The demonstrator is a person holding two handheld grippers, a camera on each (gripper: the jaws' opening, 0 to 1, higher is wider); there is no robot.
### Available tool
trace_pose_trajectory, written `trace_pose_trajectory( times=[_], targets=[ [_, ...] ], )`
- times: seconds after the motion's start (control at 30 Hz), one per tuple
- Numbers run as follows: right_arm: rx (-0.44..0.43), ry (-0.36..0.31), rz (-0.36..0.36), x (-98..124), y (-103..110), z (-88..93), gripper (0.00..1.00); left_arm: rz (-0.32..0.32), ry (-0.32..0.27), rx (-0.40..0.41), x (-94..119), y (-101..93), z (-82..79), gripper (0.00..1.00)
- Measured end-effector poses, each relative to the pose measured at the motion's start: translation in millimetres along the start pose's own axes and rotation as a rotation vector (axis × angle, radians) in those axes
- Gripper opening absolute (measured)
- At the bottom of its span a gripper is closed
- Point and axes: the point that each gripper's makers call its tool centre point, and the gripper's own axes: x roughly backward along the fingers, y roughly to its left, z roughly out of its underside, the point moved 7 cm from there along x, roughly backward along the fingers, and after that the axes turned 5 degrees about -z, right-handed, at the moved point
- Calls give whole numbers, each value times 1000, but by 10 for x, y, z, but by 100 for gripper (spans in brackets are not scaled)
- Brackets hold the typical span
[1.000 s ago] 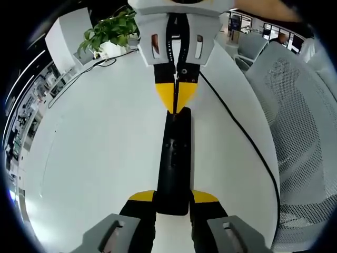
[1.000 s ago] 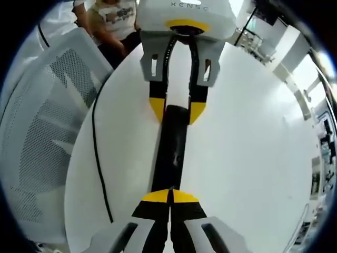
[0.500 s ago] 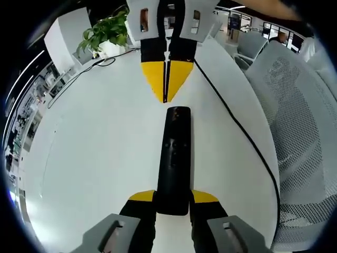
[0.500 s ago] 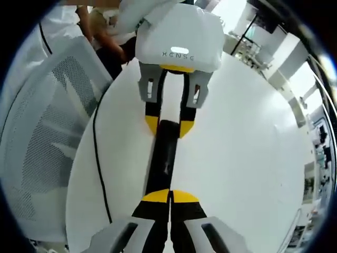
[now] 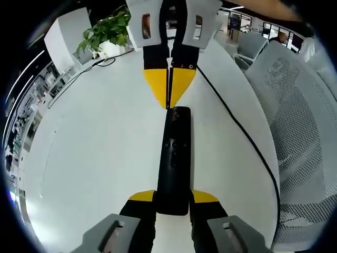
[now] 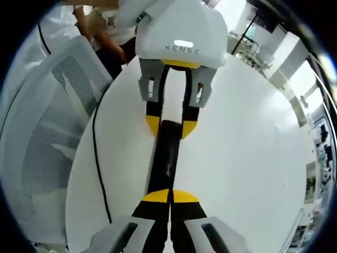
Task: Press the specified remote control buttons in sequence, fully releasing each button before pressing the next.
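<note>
A slim black remote control lies lengthwise on the white table. My left gripper is shut on its near end, one yellow fingertip on each side. My right gripper comes in from the top with its jaws shut, the tips right at the remote's far end. I cannot tell whether they touch it. In the right gripper view, my shut right gripper points along the remote, and the left gripper clamps the opposite end.
A black cable runs along the table beside the remote. A white mesh chair stands at the table's edge. A potted plant sits at the far end. A person is behind the left gripper.
One second ago the right gripper's tips rested on the remote's far end. Half a second ago they had lifted well off it. Now they are back down at that end.
</note>
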Motion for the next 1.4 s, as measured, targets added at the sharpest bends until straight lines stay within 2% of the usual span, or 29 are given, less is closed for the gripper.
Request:
trace_pose_trajectory(
  times=[1.0, 1.4],
  targets=[
    [-3, -2, -54, -260, 23, -13, 0, 1, -12, 3, 4, 4, 10, 24],
    [-2, 5, -63, -301, 11, 3, 0, 1, -19, 5, 10, 12, 14, 24]
  ],
)
